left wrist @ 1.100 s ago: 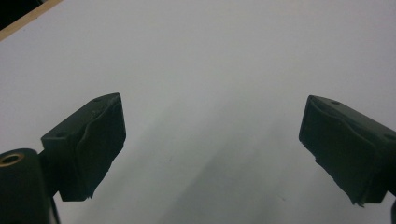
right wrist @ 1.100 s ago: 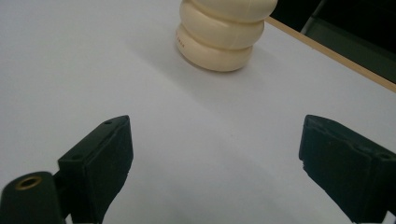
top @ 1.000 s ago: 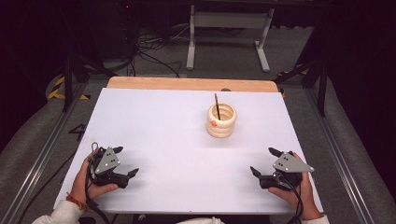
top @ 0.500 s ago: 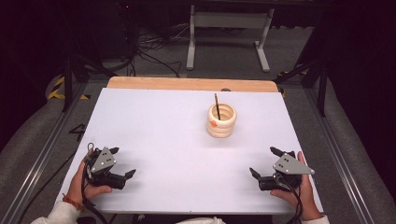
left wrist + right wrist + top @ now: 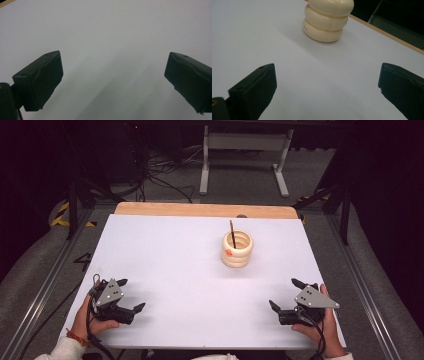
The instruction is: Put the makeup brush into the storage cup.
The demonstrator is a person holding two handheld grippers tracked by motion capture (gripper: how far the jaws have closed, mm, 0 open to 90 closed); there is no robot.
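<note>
A stack of three cream rings [image 5: 237, 251] stands on the white table [image 5: 165, 255], right of centre toward the back, with a thin dark rod [image 5: 232, 232] rising from its hole and a small orange mark on its side. My left gripper [image 5: 132, 294] rests at the near left. Its jaws have just been opening and stand open over bare table [image 5: 112, 75]. My right gripper [image 5: 283, 292] lies at the near right, open and holding nothing. It faces the ring stack [image 5: 327, 22], which stands well beyond its jaws [image 5: 327, 82].
A wooden strip [image 5: 205, 210] runs along the table's far edge. Behind it are a metal stand [image 5: 242, 142] and loose cables on the floor. Metal rails flank the table on both sides.
</note>
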